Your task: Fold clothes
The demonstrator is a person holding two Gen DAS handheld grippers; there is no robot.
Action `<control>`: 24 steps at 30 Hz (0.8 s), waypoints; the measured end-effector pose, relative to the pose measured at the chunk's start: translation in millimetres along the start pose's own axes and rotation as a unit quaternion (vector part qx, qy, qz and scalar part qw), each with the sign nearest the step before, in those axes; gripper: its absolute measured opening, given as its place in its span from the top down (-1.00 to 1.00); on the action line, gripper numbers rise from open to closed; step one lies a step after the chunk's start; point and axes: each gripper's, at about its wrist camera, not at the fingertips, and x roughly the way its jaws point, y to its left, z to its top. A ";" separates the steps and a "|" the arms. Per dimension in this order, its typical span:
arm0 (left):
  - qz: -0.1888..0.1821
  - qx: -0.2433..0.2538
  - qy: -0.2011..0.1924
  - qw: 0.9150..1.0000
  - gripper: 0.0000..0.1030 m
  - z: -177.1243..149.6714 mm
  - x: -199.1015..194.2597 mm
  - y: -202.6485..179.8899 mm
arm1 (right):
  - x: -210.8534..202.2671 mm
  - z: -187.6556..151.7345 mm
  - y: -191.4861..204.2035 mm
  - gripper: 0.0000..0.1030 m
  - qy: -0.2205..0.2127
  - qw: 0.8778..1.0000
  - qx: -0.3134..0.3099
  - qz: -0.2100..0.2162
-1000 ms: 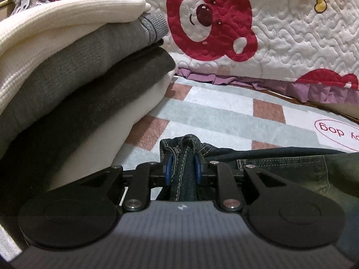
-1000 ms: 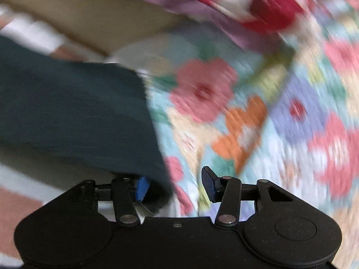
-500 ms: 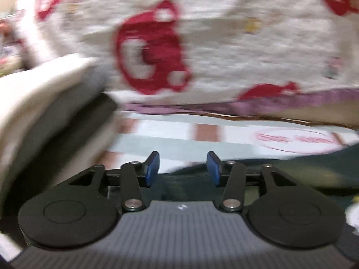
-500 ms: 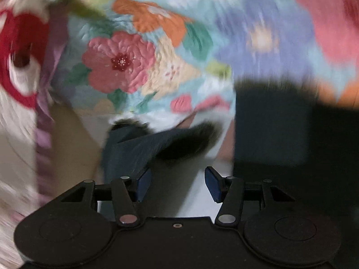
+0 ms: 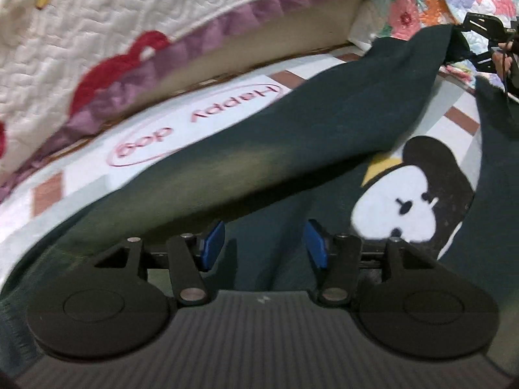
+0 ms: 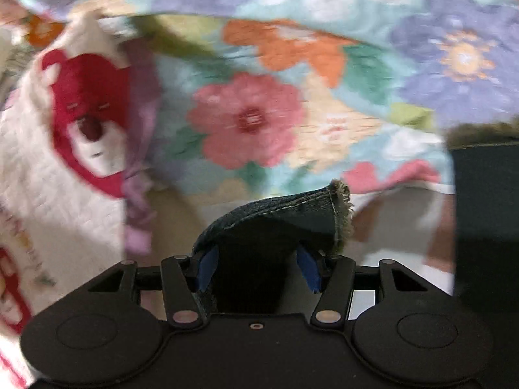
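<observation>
Dark denim jeans (image 5: 292,123) stretch from lower left to upper right across the checked mat (image 5: 81,178). One leg rises toward my right gripper (image 5: 480,29) at the far top right. My left gripper (image 5: 264,246) is open just above dark cloth, with nothing between its blue pads (image 5: 212,244). In the right wrist view, the frayed jeans hem (image 6: 292,207) lies over and between the fingers of my right gripper (image 6: 258,267). Its jaws stand wide apart.
A white quilt with red bears and a purple ruffle (image 5: 227,32) hangs along the back. A floral quilt (image 6: 259,120) fills the right side. The mat carries a "Happy dog" label (image 5: 201,123) and a cartoon dog face (image 5: 408,207). A dark block (image 6: 486,227) stands at right.
My left gripper has let go of the jeans waistband, opened, and swung right away from the folded stack. My right gripper has turned, and the hem now lies across its fingers.
</observation>
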 end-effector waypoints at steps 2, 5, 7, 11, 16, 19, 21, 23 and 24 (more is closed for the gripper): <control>-0.016 -0.024 0.010 1.000 -0.05 0.6 9.1 2.8 | -10.3 -3.9 9.1 -0.16 -0.007 1.000 -0.018 0.021; -0.021 -0.063 0.031 0.997 -0.06 -1.4 17.0 7.8 | -25.7 -9.6 22.8 -0.24 -0.018 0.997 -0.046 0.052; -0.020 -0.083 0.040 0.996 -0.08 -3.2 19.0 10.6 | -28.5 -14.5 23.3 -0.42 -0.023 0.997 -0.056 0.050; -0.010 -0.100 0.039 0.994 -0.11 1.4 21.7 14.1 | 3.7 -22.1 -2.9 -0.42 0.019 0.999 -0.037 -0.021; 0.003 -0.121 0.039 0.992 -0.11 7.1 25.0 18.6 | 54.3 -14.2 9.7 0.23 0.047 0.985 -0.122 -0.113; 0.011 -0.134 0.038 0.990 -0.11 10.6 27.1 21.2 | 74.4 -7.8 53.6 0.76 0.082 0.944 -0.290 -0.136; 0.011 -0.141 0.036 0.989 -0.11 11.4 27.6 23.1 | 83.0 -3.7 73.6 0.94 0.105 0.918 -0.351 -0.149; 0.010 -0.147 0.034 0.988 -0.11 10.3 28.4 25.2 | 90.7 1.6 86.3 0.93 0.119 0.902 -0.380 -0.168; 0.009 -0.150 0.033 0.988 -0.11 9.8 28.9 26.1 | 92.4 4.3 90.1 0.76 0.110 0.896 -0.391 -0.181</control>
